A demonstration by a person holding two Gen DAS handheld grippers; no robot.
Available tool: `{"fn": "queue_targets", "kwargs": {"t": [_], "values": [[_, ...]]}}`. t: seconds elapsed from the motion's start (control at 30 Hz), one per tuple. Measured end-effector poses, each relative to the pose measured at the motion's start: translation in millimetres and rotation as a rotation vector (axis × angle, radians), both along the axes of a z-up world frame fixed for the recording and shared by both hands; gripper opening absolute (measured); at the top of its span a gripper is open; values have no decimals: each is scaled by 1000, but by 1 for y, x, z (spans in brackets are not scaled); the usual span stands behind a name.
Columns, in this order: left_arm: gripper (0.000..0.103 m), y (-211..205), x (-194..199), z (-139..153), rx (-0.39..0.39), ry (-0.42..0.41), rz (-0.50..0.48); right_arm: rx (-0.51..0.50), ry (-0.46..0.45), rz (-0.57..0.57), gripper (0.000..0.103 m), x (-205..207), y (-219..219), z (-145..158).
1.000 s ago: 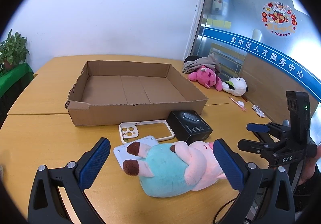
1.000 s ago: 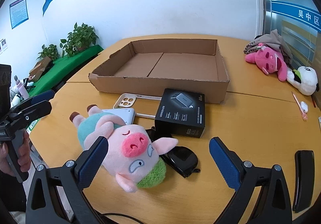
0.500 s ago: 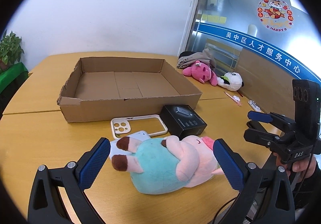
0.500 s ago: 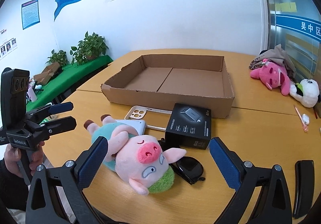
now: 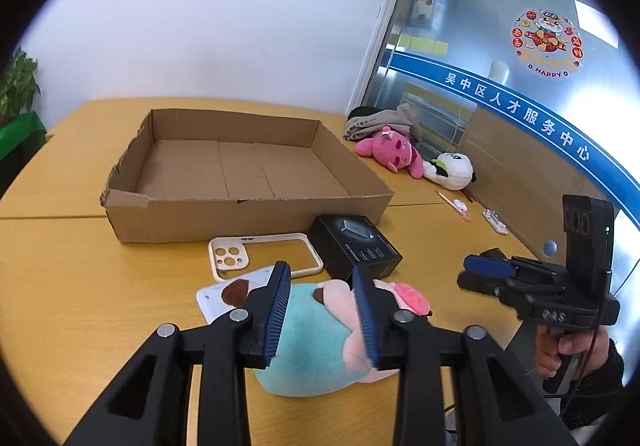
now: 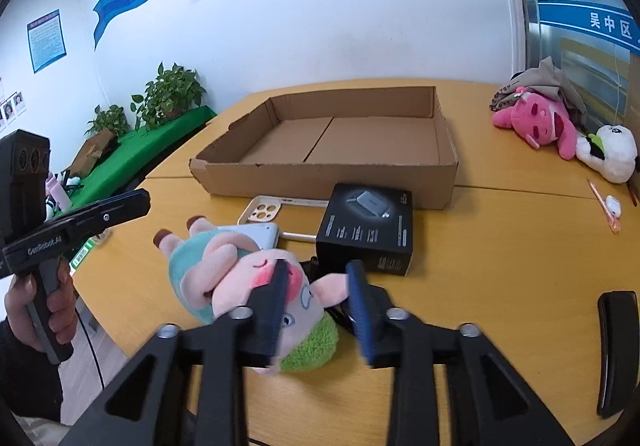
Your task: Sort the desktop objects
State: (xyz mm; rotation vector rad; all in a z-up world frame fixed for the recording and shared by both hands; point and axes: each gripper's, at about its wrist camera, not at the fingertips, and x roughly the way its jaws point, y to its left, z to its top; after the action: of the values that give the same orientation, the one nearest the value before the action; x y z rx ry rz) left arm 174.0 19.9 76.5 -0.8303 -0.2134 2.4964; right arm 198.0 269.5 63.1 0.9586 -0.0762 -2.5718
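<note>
A plush pig [image 5: 316,334] in a teal shirt lies on the wooden table [image 5: 80,286], partly on a white phone [image 5: 212,296]. Behind it are a beige phone case [image 5: 228,258], a black carton [image 5: 356,246] and an open cardboard box [image 5: 248,214]. My left gripper [image 5: 322,278] hovers short of the pig with its jaws closing; the right wrist view shows the left gripper [image 6: 140,202] in the air to the pig's left. My right gripper [image 6: 318,278] is closing too, over the pig's [image 6: 240,278] head, and hangs clear of it as the right gripper [image 5: 472,274] in the left view.
A pink plush [image 5: 394,150], a panda plush [image 5: 452,170] and a bundle of cloth lie at the table's far right, with a pen [image 5: 452,202] nearby. A black curved object [image 6: 616,346] rests at the right edge. Potted plants [image 6: 172,94] stand beyond the table's left side.
Both grippers' jaws have come much closer together from fully wide. Both views have tilted slightly, and the objects on the table stay where they were.
</note>
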Motion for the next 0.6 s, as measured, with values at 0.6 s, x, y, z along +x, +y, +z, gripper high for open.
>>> {"fn": "queue_targets", "kwargs": {"t": [0.6], "values": [[79, -11, -42, -79, 108, -254, -112, -52, -181, 186, 96, -35, -51, -74]]}}
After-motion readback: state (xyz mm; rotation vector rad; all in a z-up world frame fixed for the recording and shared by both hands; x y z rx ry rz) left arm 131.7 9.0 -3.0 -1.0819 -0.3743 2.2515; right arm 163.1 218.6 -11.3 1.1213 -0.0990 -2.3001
